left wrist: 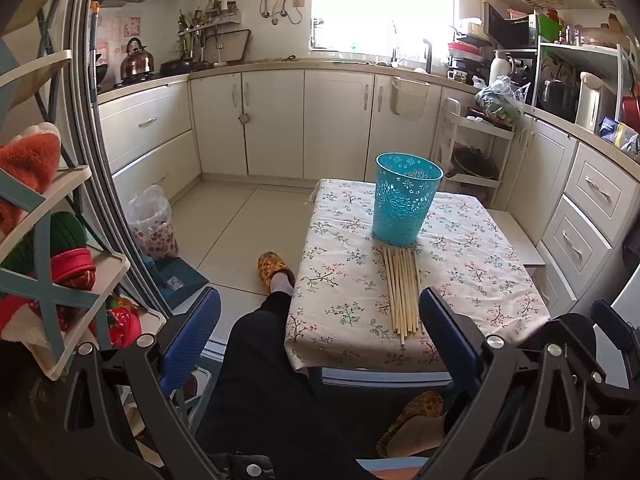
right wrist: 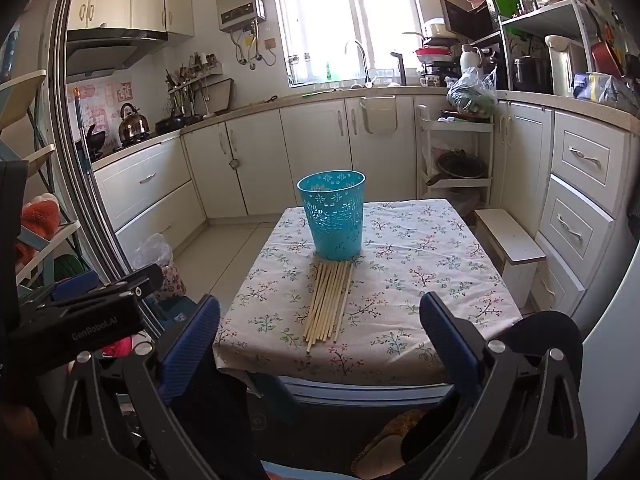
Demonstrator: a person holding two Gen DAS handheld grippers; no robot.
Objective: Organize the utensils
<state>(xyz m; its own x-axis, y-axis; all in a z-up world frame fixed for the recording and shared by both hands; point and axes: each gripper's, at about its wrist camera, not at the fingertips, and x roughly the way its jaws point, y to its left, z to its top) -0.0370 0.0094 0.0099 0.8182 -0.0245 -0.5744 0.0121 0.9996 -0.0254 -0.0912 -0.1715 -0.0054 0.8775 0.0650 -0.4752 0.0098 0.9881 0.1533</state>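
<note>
Both claws are spread wide and hold nothing — ahead of the left gripper (left wrist: 320, 332) and the right gripper (right wrist: 320, 332), a bundle of chopsticks (right wrist: 329, 304) lies on the floral tablecloth (right wrist: 420, 280), far ends touching the upright blue basket (right wrist: 334, 216) beyond.

Left gripper (left wrist: 320, 320): black plastic linkage frame, silver round screw heads at pivots, two blue ribbed finger pads (left wrist: 192, 340).

Right gripper (right wrist: 320, 328): same build, black frame, silver screws, blue textured pads; in its view the neighbouring unit's black body carries white lettering "GenRobot.AI".

Person: black trousers (left wrist: 260, 380), pale sock (left wrist: 282, 282), yellow patterned slippers (left wrist: 270, 270).
</note>
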